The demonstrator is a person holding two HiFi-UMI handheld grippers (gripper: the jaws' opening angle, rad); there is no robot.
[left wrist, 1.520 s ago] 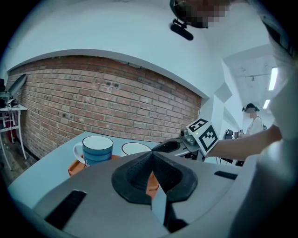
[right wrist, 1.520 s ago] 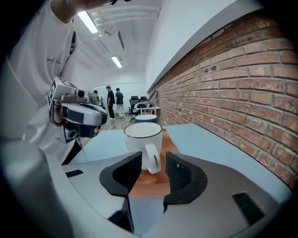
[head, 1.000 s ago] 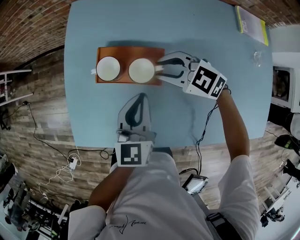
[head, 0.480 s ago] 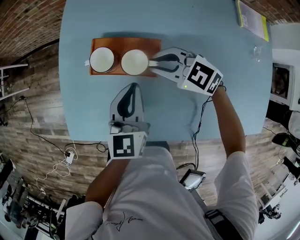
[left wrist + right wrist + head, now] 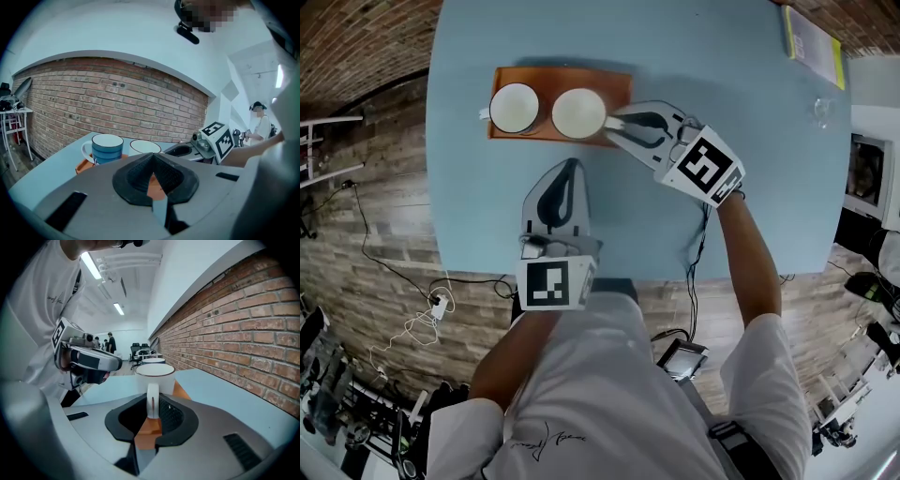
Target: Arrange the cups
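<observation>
An orange tray (image 5: pixel 614 82) lies at the far left of the blue table (image 5: pixel 722 84) and bears two cups. The left one is a blue cup (image 5: pixel 515 108) (image 5: pixel 107 148). Beside it stands a white cup (image 5: pixel 578 112) (image 5: pixel 155 375) with a brown rim, its handle (image 5: pixel 153 400) pointing right. My right gripper (image 5: pixel 617 124) (image 5: pixel 151 414) reaches in from the right; its jaws have just been closing and now press on that handle. My left gripper (image 5: pixel 565 169) (image 5: pixel 152 164) is shut and empty, hovering just in front of the tray.
A yellow-edged booklet (image 5: pixel 811 39) lies at the far right corner, with a small clear glass (image 5: pixel 821 112) near the right edge. A black cable (image 5: pixel 703 239) trails from my right gripper over the table's near edge. A brick wall runs behind the table.
The right gripper's jaws have closed from wide open down onto the white cup's handle. The left gripper has stayed shut in much the same place.
</observation>
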